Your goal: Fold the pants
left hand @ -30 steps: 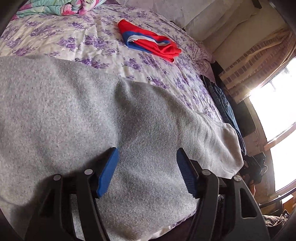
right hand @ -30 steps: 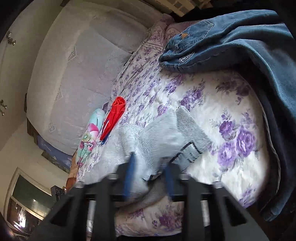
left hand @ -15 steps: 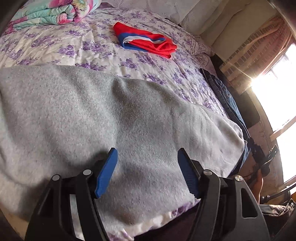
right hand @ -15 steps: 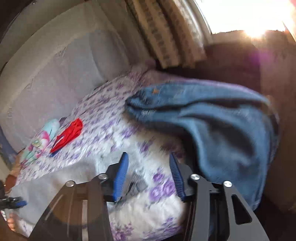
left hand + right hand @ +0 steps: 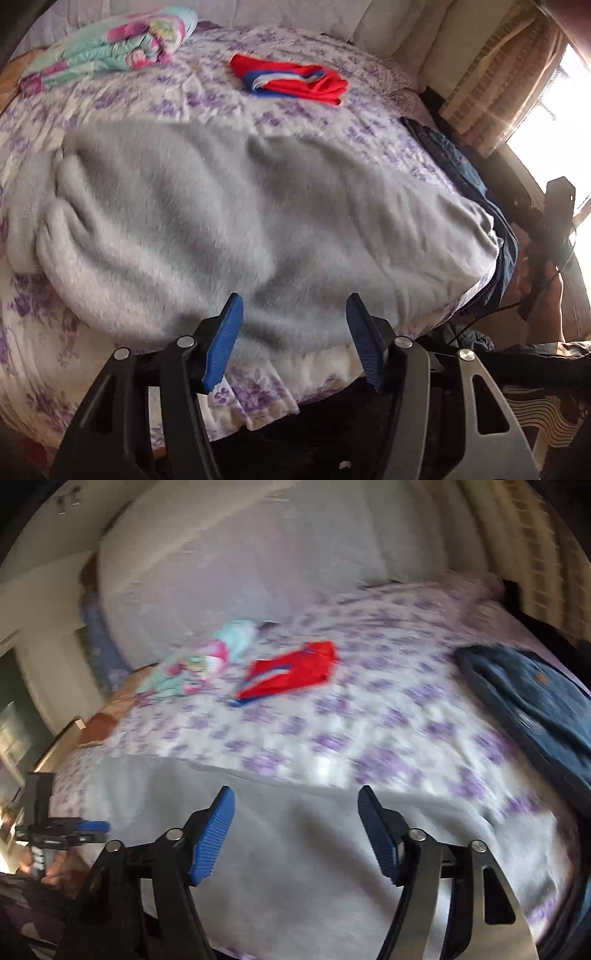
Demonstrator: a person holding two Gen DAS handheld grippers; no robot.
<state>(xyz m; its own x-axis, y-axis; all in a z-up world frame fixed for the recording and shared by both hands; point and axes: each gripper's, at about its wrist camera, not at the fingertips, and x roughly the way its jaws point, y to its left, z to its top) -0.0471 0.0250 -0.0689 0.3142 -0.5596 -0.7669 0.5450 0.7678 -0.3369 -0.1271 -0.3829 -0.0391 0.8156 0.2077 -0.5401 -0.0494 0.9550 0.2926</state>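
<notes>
The grey sweatpants [image 5: 229, 221] lie spread across the near part of the bed, rumpled at their left end; they also show in the right wrist view [image 5: 295, 849]. My left gripper [image 5: 293, 328] is open and empty, held above the pants' near edge at the bed's front edge. My right gripper [image 5: 297, 830] is open and empty, held above the grey cloth. The left gripper also shows at the far left of the right wrist view [image 5: 70, 829]. The right gripper shows at the far right of the left wrist view [image 5: 546, 240].
The bed has a white sheet with purple flowers [image 5: 184, 92]. A folded red garment with blue and white trim [image 5: 291, 81] lies at the back. A folded floral blanket [image 5: 110, 48] lies at the back left. Blue jeans [image 5: 535, 701] lie along the right edge. A window with curtains [image 5: 535, 74] is on the right.
My right gripper has let go of the grey pants, opened wide and swung round over the bed. My left gripper has drawn back toward the bed's front edge. The pants now lie flat.
</notes>
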